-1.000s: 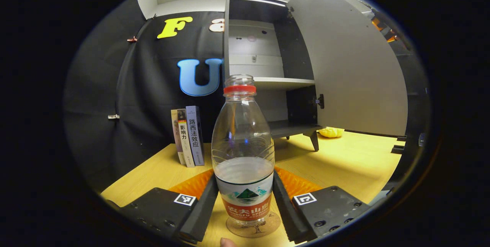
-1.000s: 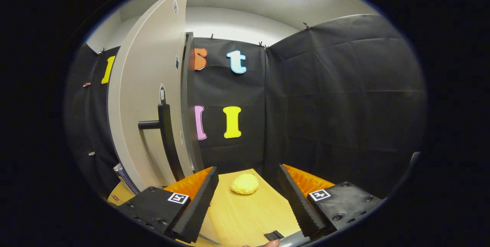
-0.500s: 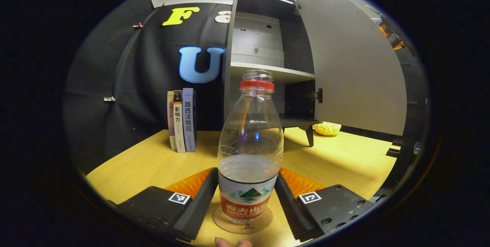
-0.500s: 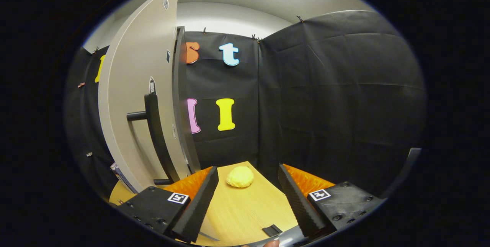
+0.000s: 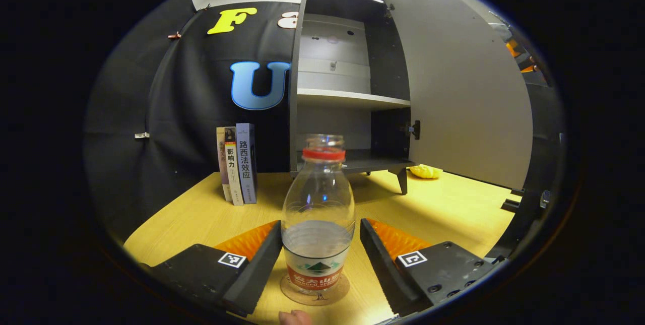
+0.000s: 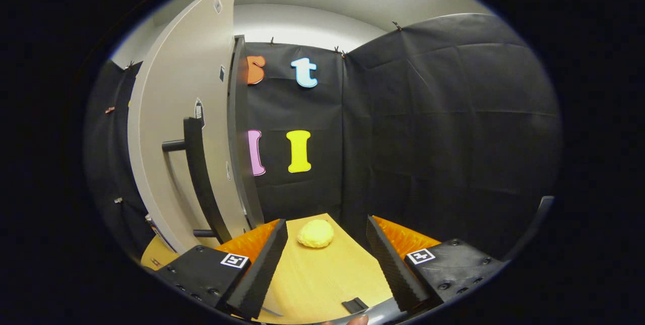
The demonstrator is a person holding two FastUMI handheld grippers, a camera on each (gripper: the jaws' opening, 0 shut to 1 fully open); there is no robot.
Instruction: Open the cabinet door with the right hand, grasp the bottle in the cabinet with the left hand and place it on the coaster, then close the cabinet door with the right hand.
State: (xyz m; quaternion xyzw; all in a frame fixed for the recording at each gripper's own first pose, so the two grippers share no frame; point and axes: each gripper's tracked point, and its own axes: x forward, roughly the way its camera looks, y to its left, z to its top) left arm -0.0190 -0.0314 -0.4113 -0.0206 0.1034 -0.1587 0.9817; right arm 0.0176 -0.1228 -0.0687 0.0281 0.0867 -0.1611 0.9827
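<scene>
With bottle (image 5: 317, 224) upright on coaster (image 5: 315, 289), left claw (image 5: 320, 259) level, spread; right claw (image 6: 326, 259) agape.

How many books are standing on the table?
3, upright side by side at the table's back left, against the booth wall, left of the cabinet: left book, middle book, right book. Others may be hidden.

You have the clear plastic bottle (image 5: 317, 224), red-collared and part full, upright on the round cork coaster (image 5: 315, 290); the grey cabinet door (image 5: 463, 88) stands wide open.
</scene>
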